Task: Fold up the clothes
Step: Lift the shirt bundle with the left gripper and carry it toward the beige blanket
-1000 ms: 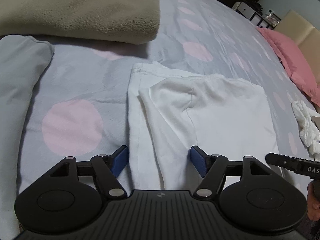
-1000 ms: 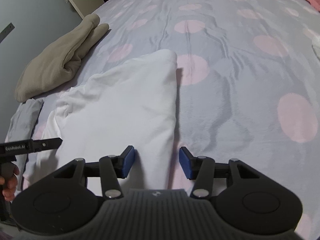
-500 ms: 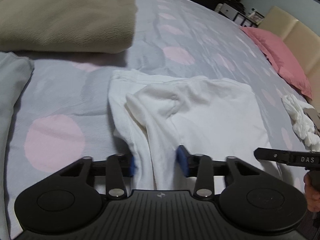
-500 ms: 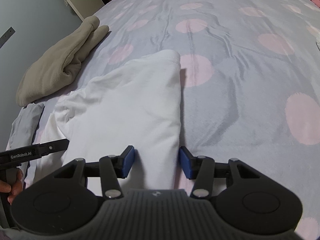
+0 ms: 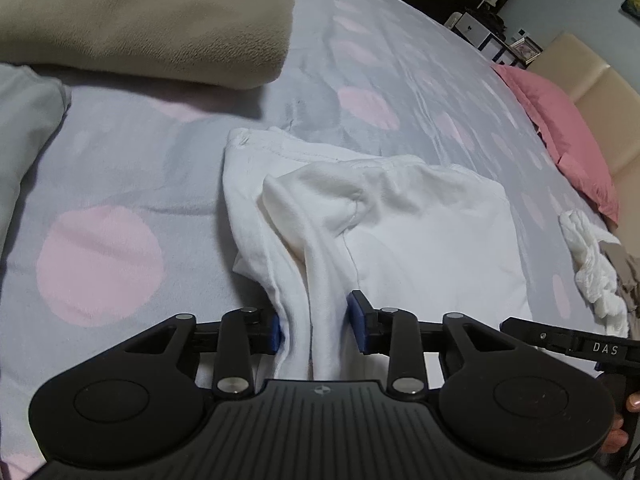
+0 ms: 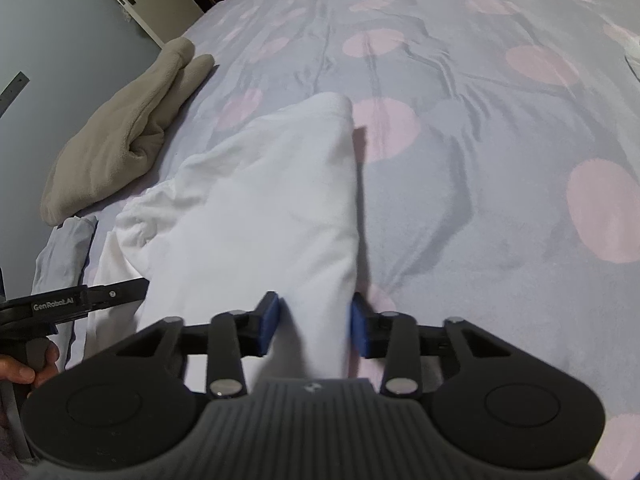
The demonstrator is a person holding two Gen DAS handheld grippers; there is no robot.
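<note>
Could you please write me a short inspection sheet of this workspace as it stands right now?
Surface: bed cover, grey with pink dots, creased.
Job's things: white garment, partly folded, its near edge bunched between both grippers' fingers.
Clutter: beige blanket folded at the far left; grey cloth beside it; crumpled white cloth at the right edge; pink pillow.
Grippers: left gripper closed on the garment; right gripper closed on it too.
Cables: nothing seen.
Surroundings: door with handle, headboard, shelf in the far corner.
</note>
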